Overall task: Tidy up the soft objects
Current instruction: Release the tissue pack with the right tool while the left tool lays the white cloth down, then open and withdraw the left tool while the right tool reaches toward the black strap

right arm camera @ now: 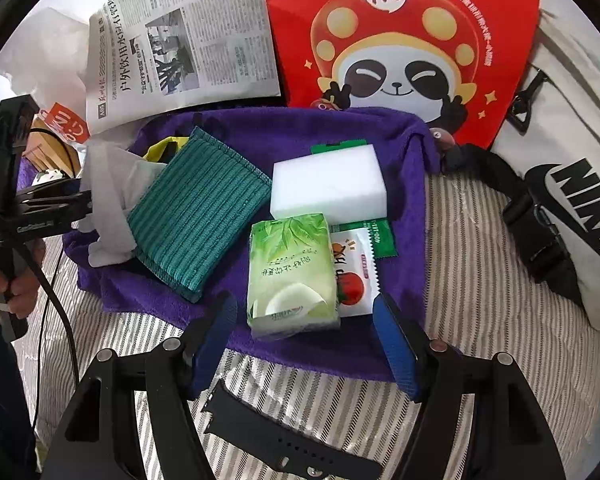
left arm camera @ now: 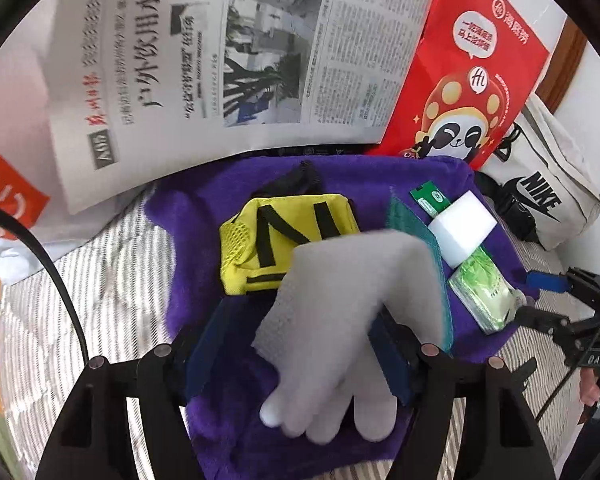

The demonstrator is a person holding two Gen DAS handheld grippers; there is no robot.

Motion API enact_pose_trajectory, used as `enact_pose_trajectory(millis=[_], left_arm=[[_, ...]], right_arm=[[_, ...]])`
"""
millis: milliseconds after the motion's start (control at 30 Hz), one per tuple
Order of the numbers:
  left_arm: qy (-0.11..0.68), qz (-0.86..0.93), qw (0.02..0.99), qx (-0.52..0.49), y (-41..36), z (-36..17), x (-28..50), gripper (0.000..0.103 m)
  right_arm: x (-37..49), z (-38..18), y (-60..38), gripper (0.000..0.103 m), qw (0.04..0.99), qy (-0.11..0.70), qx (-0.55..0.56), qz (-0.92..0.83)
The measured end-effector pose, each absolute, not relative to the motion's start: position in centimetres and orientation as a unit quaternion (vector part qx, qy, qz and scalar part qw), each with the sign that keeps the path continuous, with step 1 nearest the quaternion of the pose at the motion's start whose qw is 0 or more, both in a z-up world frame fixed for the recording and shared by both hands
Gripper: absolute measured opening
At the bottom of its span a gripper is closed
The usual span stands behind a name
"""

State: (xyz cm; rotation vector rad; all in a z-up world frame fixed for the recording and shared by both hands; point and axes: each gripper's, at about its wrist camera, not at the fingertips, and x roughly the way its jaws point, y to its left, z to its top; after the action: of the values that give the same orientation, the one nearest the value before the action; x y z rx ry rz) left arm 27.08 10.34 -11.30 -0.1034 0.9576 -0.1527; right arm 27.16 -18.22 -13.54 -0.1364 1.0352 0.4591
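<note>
Surface: striped, quilted bedding (right arm camera: 480, 280) with a purple towel (right arm camera: 260, 320) spread on it; white wall and a wooden trim strip at the far right of the left view.

Left tongs (left arm camera: 300, 356): jaws apart, a white glove (left arm camera: 340, 300) lying loose between the blue pads, brushing the right-hand one (no squeeze visible). Just beyond, a yellow mesh pouch (left arm camera: 288, 236); further right, a green cloth pad (right arm camera: 196, 208).

Right tongs (right arm camera: 304, 340): released, nothing gripped. Directly beyond the tips, a green tissue pack (right arm camera: 292, 272); beside it a tomato sachet (right arm camera: 356, 272); then a white sponge block (right arm camera: 328, 188).

Far: newspaper (left arm camera: 236, 52), red panda bag (right arm camera: 400, 40), white Nike bag (right arm camera: 572, 184).

Right view only: a black watch strap (right arm camera: 284, 440) on the bedding, nearer than the tips. The pouch's black markings show only in the left view.
</note>
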Motion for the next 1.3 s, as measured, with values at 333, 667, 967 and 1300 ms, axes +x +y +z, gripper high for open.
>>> enact_pose_trajectory(millis=[333,667,967,1300], left_arm=[[0.464,-0.046,0.885,-0.008,10.3,-10.1,23.9,0.068],[0.435,-0.053,0.899,-0.004,9.0,-8.2,18.4,0.069],[0.436,-0.081,0.896,-0.032,7.8,-9.1,13.8,0.069],[0.450,-0.074,0.887,-0.079,8.8,-11.5,11.2,0.069]], right_arm=[[25.4,-11.7,-19.8,0.070,0.858,0.469,-0.054,0.202],[20.2,-11.6,-21.7,0.070,0.860,0.463,-0.053,0.209],[17.8,-16.4,-20.8,0.070,0.843,0.471,-0.110,0.237],[18.3,-18.8,-20.1,0.068,0.845,0.457,-0.136,0.244]])
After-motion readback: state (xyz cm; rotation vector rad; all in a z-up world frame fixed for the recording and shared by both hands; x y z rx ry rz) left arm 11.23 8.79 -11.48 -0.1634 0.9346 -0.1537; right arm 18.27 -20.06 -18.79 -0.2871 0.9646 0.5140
